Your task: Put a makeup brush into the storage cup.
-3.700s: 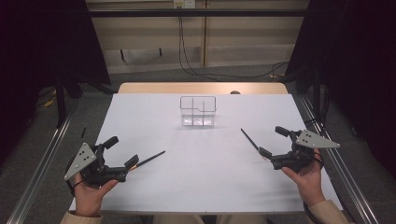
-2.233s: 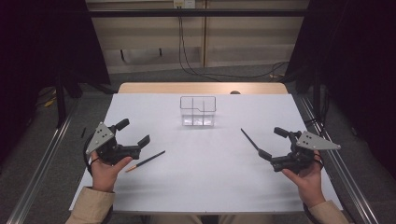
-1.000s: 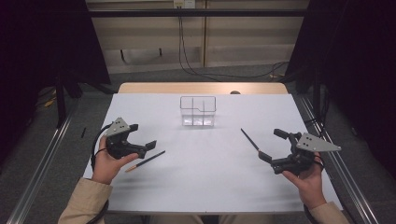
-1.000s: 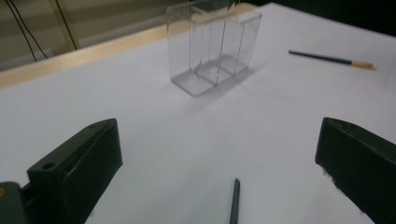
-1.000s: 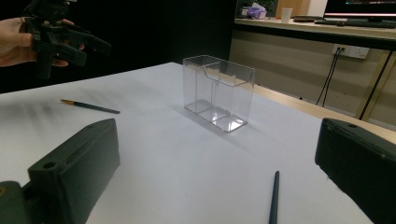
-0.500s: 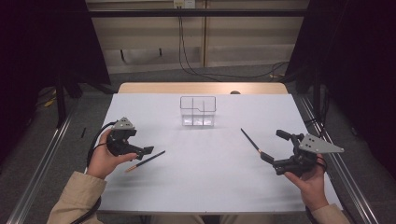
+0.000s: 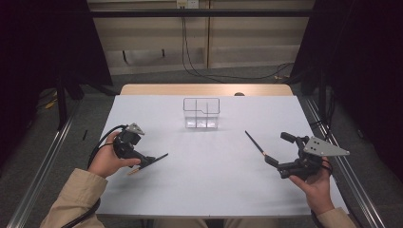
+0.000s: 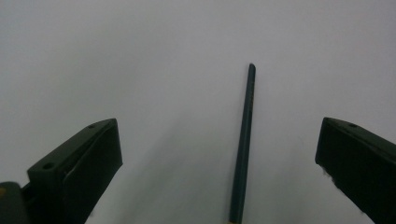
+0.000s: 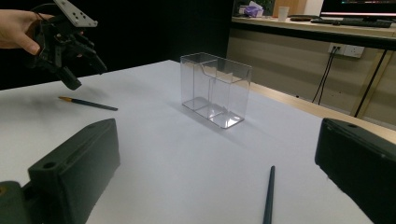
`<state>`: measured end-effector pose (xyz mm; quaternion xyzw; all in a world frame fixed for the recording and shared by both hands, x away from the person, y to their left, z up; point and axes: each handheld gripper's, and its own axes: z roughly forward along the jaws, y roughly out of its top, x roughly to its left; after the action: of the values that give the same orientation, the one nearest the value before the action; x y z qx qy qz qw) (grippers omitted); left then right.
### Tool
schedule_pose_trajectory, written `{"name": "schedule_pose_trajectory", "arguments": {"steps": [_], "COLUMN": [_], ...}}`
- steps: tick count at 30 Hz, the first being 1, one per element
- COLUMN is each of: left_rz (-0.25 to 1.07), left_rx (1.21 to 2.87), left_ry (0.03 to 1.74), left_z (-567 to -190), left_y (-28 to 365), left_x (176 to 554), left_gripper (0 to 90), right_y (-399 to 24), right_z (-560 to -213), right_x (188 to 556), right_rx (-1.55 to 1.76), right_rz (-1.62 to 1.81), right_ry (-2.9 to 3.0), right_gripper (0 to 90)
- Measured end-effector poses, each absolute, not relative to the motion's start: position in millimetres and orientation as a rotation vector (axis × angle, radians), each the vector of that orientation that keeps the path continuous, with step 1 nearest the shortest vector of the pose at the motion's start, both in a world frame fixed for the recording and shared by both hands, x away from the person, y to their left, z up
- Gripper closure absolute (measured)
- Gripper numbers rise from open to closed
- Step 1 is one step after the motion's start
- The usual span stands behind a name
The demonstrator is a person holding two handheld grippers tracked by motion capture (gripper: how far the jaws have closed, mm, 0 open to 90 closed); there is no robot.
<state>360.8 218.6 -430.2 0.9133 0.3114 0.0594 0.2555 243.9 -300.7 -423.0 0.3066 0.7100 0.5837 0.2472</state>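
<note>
Change since earlier: left claw (image 7: 151,160) is coming in from the desk's left edge and tipping down over the left pencil (image 7: 148,163); right claw (image 7: 275,153) is hardly shifting.
Left claw: jaws are standing wide apart, gripping nothing; the dark pencil shaft (image 8: 243,149) is lying on the desk between them, nearer the right-hand jaw in the left gripper view.
Right claw: jaws are gaping, holding nothing; it is hovering just beside the right pencil (image 7: 255,143).
Right pencil: lying flat on the white desk (image 7: 214,190), between the jaws in the right gripper view (image 9: 268,197).
Clear divided box (image 7: 201,114): standing upright at mid-desk, well apart from both pencils.
</note>
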Motion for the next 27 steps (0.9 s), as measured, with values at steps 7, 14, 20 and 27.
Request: {"name": "schedule_pose_trajectory", "arguments": {"steps": [7, 14, 20, 27], "left_rz": [0.097, 0.087, 0.067, -0.016], "left_rx": [2.604, 2.718, 2.778, 2.819], "left_ry": [0.854, 0.867, 0.864, 0.821], "left_z": [-434.0, -435.9, -436.0, -437.5], "left_y": [215.4, 216.9, 214.7, 208.6], "left_x": [361.1, 361.8, 361.7, 360.5], "left_gripper": [0.4, 1.2, 15.7, 40.6], "right_y": [-299.1, -299.5, -300.0, -302.1], "right_z": [-423.2, -423.2, -422.7, -422.7], "right_x": [243.4, 242.9, 242.4, 242.1], "right_rx": [0.827, 0.828, 0.828, 0.832], "right_rz": [1.590, 1.591, 1.588, 1.583], "right_ry": [1.946, 1.942, 1.943, 1.938], "right_gripper": [0.0, 0.0, 0.0, 0.0]}}
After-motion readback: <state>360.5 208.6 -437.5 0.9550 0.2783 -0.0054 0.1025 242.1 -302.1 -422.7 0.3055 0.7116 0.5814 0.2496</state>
